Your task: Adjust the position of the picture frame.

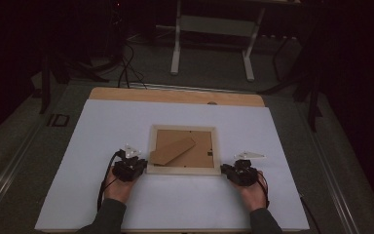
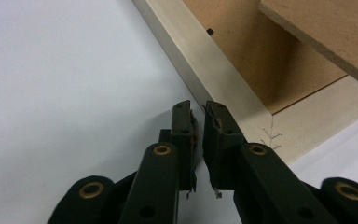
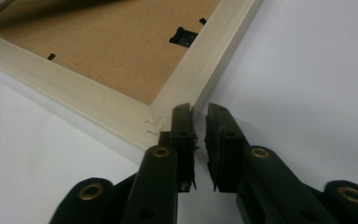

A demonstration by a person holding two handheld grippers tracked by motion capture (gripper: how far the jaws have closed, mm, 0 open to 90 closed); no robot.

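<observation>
From the high view, the picture frame [image 1: 183, 150] lies back side up in the middle of the white bench [image 1: 102, 126], its brown stand flap [image 1: 172, 150] lifted and slanting across the backing board. The left tongs [image 1: 135, 167] sit right at the frame's near left corner, the right tongs [image 1: 228, 170] right at its near right corner, a hand behind each. In the left gripper view, the left tongs [image 2: 198, 116] are nearly shut, just a thin slit between the jaws and nothing in it, the tips poised at the outer edge of the pale wooden rail [image 2: 214, 65] close to the corner joint; the stand flap [image 2: 326, 32] hangs above the backing. In the right gripper view, the right tongs [image 3: 198, 116] match that, jaws almost together and empty, tips touching or just off the frame's corner [image 3: 168, 116], with a black hanger clip [image 3: 185, 35] farther along the rail. I judge this to be the squaring-up step, both tongs set to take the frame by its near corners. The next move calls for spreading the jaws enough to straddle the rail, or pressing both corners evenly so the frame doesn't twist. No brand, label or readable writing shows on the frame.
</observation>
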